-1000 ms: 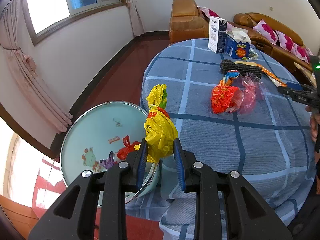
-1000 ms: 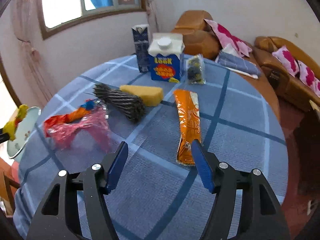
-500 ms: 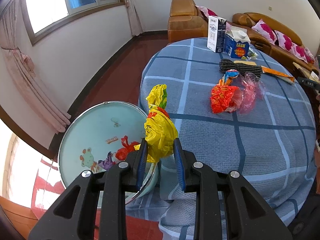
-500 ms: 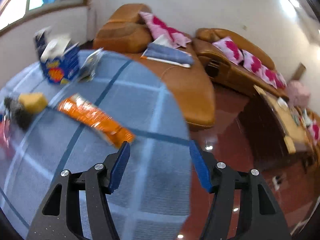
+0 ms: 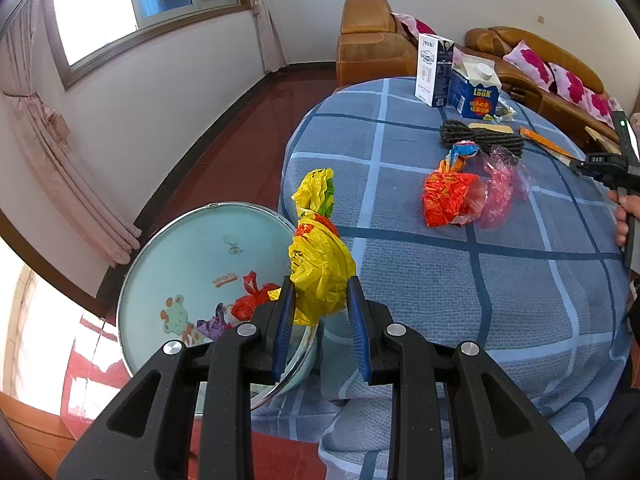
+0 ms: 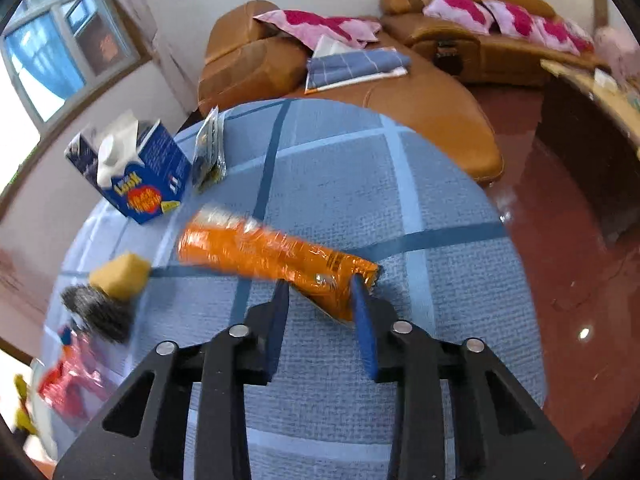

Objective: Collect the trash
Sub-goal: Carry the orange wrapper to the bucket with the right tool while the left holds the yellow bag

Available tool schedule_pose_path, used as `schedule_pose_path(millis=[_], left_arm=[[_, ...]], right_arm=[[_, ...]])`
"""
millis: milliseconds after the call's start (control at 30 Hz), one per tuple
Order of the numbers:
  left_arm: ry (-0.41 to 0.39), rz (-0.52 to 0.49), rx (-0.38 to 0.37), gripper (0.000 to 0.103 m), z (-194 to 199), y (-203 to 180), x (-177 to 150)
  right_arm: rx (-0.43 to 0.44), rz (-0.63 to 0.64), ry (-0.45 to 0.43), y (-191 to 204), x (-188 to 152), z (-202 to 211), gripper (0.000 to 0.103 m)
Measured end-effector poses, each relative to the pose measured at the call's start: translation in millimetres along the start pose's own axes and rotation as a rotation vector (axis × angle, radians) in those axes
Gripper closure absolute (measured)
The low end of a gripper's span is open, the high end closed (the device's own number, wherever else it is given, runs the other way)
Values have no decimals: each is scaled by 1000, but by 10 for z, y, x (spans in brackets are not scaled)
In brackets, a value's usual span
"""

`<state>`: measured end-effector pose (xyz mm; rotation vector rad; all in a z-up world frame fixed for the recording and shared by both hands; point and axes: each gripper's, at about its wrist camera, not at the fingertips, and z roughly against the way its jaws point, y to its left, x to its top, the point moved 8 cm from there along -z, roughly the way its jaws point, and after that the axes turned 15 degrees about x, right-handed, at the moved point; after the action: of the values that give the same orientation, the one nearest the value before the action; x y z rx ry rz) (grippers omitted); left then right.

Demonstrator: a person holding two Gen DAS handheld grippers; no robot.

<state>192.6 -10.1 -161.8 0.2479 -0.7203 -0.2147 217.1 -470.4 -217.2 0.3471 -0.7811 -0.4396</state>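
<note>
With the right gripper (image 6: 320, 292) jaws just closed around the crinkled orange foil snack wrapper (image 6: 276, 256), its near end should be confirmed pinched before lifting, while the crumpled yellow plastic bag (image 5: 320, 264) is kept clamped in the left gripper (image 5: 320, 300) jaws.

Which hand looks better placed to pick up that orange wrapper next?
The right. The right gripper has just closed around the orange wrapper's end, while the left gripper is busy holding the yellow bag.

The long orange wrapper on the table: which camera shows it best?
The right wrist view. There the orange wrapper lies large and close, its near end between the right tongs, which have just been closing. In the left wrist view it is only a thin sliver far across the table.
</note>
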Motion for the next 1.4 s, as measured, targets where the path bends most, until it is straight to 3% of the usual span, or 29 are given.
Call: schedule_pose_path(millis=[133,200,400,567,900,1100,1400], left_arm=[[0,-3,0,77,11,-7,2],[-2,-2,0,77,14,-7,4],[-5,2,14,77,34,32,15],[-3,11,55,77,54,163,-13],[16,24,156,77,85,565,-191],[33,27,228,77,86,806,-333],[51,18,318,77,69,1059,-475]], right_arm=[[29,30,28,34,8,-10,90],[41,58,43,64,-10,-26,99],[41,174,-9,242,-2,114,100],[116,276,-37,599,-47,253,100],[395,577,-32,2099,-413,461,100],[487,712,8,2761,-679,353,100],[574,887,84,3388,-1145,154,100]])
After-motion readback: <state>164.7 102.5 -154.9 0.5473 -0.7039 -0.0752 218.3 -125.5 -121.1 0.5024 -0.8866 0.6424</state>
